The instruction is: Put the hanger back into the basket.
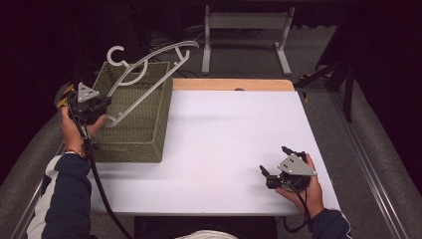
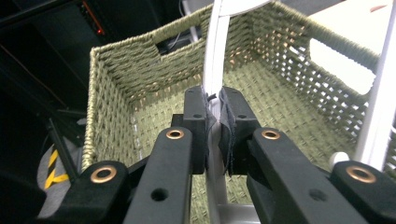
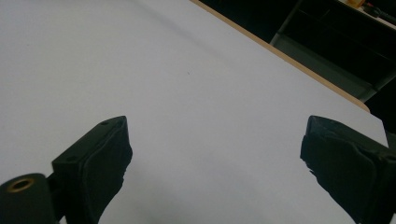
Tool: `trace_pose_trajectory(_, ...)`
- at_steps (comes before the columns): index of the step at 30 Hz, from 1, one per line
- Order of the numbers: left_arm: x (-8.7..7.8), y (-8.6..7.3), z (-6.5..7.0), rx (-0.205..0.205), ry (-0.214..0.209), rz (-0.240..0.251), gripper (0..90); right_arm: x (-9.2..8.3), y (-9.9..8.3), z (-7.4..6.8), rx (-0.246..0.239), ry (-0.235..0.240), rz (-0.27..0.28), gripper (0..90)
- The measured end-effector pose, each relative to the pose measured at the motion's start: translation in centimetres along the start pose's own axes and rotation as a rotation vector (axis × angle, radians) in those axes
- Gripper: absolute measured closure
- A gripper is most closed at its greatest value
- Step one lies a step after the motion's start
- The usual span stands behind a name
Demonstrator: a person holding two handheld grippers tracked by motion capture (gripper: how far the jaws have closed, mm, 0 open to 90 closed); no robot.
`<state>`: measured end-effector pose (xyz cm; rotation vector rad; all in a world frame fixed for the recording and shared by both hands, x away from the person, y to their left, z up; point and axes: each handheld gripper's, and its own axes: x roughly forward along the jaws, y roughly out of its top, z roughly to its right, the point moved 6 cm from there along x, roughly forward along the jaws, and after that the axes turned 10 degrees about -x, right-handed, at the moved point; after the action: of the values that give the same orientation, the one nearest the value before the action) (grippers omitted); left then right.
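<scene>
The left gripper (image 1: 102, 105) is clenched on a white hanger (image 1: 144, 74), gripping it near its lower end over the left rim of the green woven basket (image 1: 144, 129). In the left gripper view the 2 jaws pinch a thin white bar of the hanger (image 2: 215, 56), which rises between the pads and runs out of the top edge of the picture; its lower end is hidden behind the jaws. A 2nd white bar (image 2: 380, 107) at the right is cut off by the frame. The hanger tilts up and away over the basket, its hook (image 1: 118, 55) above the far left corner. Whether any part of it touches the basket's rim cannot be told.

The basket sits at the left side of the white tabletop (image 1: 229, 144); its near wall hides the floor inside in the high view.

The right gripper (image 1: 273, 172) rests low at the near right of the tabletop, jaws released and wide apart, with bare tabletop (image 3: 196, 93) between them.
</scene>
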<state>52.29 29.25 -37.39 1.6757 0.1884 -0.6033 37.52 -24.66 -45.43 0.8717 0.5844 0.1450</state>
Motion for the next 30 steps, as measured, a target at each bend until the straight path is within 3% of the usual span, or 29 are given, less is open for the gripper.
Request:
trace_pose_trajectory(6, 0.4, -0.7, -0.7, -0.008, 0.017, -0.056, 82.2, 0.0, 0.0, 0.0, -0.003, 0.001, -0.003, 8.4)
trace_pose_trajectory(8, 0.2, -0.6, -0.8, -0.016, 0.005, -0.043, 81.7, 0.1, 0.0, -0.1, -0.002, 0.003, -0.002, 8.4)
trace_pose_trajectory(10, 0.2, -0.7, -0.8, 0.008, 0.036, -0.073, 81.6, 0.1, 0.0, -0.1, -0.002, 0.002, -0.004, 8.4)
trace_pose_trajectory(13, 0.4, -1.0, -0.9, 0.020, 0.041, -0.113, 81.9, 0.1, 0.0, -0.1, -0.003, 0.004, -0.004, 8.4)
trace_pose_trajectory(14, 0.7, -1.2, -0.8, 0.067, 0.080, -0.173, 81.9, 0.1, 0.0, -0.1, -0.004, 0.007, -0.005, 8.4)
trace_pose_trajectory(15, 0.7, -1.2, -0.8, 0.067, 0.080, -0.173, 81.8, 0.2, 0.0, -0.2, -0.007, 0.008, -0.007, 8.4)
trace_pose_trajectory(16, 1.0, -1.6, -0.7, 0.099, 0.107, -0.220, 82.2, 0.2, -0.1, -0.2, -0.005, 0.009, -0.008, 8.4)
trace_pose_trajectory(18, 1.0, -1.7, -0.6, 0.109, 0.087, -0.242, 82.3, 0.2, -0.1, -0.2, -0.003, 0.009, -0.006, 8.4)
trace_pose_trajectory(20, 1.1, -2.2, -0.9, 0.130, 0.106, -0.291, 82.2, 0.2, -0.1, -0.2, -0.002, 0.008, -0.006, 8.4)
trace_pose_trajectory(21, 1.1, -2.2, -0.9, 0.130, 0.106, -0.291, 82.1, 0.2, -0.1, -0.2, -0.002, 0.008, -0.006, 8.4)
trace_pose_trajectory(25, 1.6, -2.7, -1.1, 0.129, 0.066, -0.386, 81.1, 0.3, -0.1, -0.2, 0.000, 0.013, -0.009, 8.4)
trace_pose_trajectory(27, 2.1, -3.1, -1.0, 0.146, 0.048, -0.463, 80.4, 0.3, -0.1, -0.3, 0.000, 0.018, -0.011, 8.4)
trace_pose_trajectory(28, 2.3, -3.3, -1.1, 0.164, 0.072, -0.502, 79.8, 0.4, -0.1, -0.3, -0.003, 0.021, -0.013, 8.4)
trace_pose_trajectory(29, 2.4, -3.5, -1.2, 0.195, 0.122, -0.534, 81.4, 0.4, -0.1, -0.4, -0.004, 0.024, -0.016, 8.4)
trace_pose_trajectory(30, 2.4, -3.5, -1.2, 0.195, 0.122, -0.534, 83.7, 0.4, -0.1, -0.4, -0.008, 0.024, -0.015, 8.4)
